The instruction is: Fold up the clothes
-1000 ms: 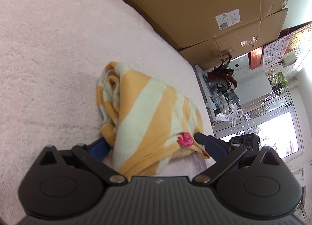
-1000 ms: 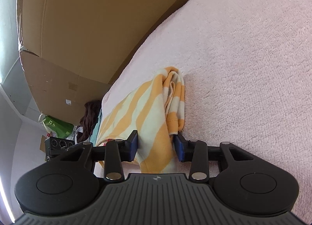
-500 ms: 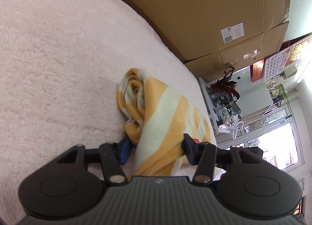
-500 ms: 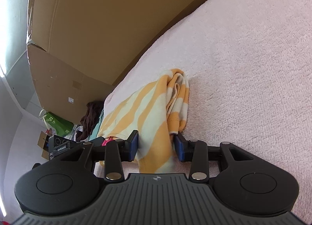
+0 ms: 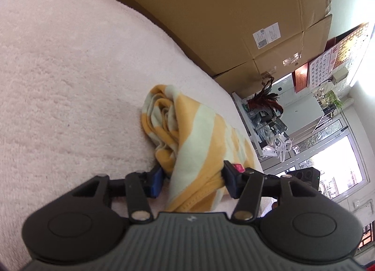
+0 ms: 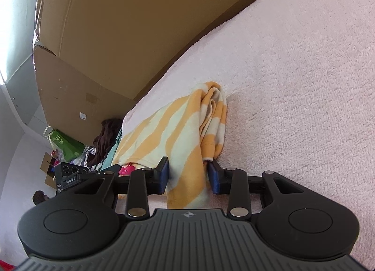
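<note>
Tools [image 5: 192,183] [image 6: 188,176] both pinch striped garment [image 5: 199,144] on pink towel [image 5: 70,83].

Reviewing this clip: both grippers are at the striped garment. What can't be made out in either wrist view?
- Striped garment: its near end is hidden below the left gripper body in the left wrist view; same under the right gripper, whose jaws are closing on it.
- Pink tag: print too small.
- Shipping label on the cardboard box: too small.
- Clothes pile: partly hidden by the pink blanket.

A soft pinkish-white cover [image 5: 70,64] is spread out wide. Big brown boxes [image 5: 222,13] are stacked behind it. A bright window [image 5: 337,160] and a wall calendar [image 5: 323,66] are seen far off.
</note>
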`<state>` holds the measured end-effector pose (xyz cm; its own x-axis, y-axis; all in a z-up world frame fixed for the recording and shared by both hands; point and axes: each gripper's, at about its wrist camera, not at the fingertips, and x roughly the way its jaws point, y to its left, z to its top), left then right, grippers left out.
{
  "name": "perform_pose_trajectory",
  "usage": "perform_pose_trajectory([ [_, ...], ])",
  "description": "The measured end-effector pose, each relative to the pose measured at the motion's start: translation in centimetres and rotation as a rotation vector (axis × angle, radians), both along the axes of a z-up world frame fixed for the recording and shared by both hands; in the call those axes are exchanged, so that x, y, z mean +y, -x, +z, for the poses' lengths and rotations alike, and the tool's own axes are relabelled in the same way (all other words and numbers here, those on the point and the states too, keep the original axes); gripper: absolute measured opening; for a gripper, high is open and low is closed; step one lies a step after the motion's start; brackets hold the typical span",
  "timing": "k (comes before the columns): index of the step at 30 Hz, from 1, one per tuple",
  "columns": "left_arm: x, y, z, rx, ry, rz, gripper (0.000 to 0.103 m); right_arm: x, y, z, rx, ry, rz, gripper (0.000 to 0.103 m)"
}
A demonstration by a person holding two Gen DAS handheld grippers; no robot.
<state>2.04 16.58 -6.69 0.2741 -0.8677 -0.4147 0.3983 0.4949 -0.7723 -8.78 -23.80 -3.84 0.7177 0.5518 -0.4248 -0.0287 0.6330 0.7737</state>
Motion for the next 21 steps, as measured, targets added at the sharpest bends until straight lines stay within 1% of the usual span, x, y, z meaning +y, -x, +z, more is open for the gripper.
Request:
perform_pose_trajectory([
  [1, -0.1, 0.2, 0.0, -0.013, 0.004, 0.008, 0.050, 0.0, 0.1, 0.0, -0.008, -0.001, -0.008, 0.037],
  [3, -0.2, 0.5, 0.3, -0.042, 0.003, 0.024, 0.048, 0.1, 0.3, -0.1, -0.020, -0.006, -0.019, 0.036],
  [5, -0.4, 0.8, 0.9, -0.088, -0.015, 0.034, 0.046, 0.1, 0.4, -0.1, -0.028, -0.014, -0.028, 0.035],
  [9, -0.7, 1.1, 2.5, -0.184, -0.045, 0.057, 0.043, 0.1, 0.1, 0.4, -0.060, -0.015, -0.029, 0.034],
  [12, -0.6, 0.4, 3.9, -0.243, -0.055, 0.077, 0.043, 0.5, -0.6, 1.2, -0.082, 0.001, -0.017, 0.033],
  [13, -0.6, 0.2, 4.3, -0.261, -0.058, 0.084, 0.043, 0.8, -1.1, 1.5, -0.091, 0.008, -0.014, 0.033],
  [18, 1.0, -2.1, 5.5, -0.298, -0.061, 0.147, 0.043, 2.0, -4.2, 2.7, -0.151, 0.023, -0.002, 0.033],
  [21, 2.7, -3.9, 6.7, -0.352, -0.084, 0.206, 0.043, 3.2, -6.9, 3.4, -0.187, 0.017, 0.014, 0.033],
])
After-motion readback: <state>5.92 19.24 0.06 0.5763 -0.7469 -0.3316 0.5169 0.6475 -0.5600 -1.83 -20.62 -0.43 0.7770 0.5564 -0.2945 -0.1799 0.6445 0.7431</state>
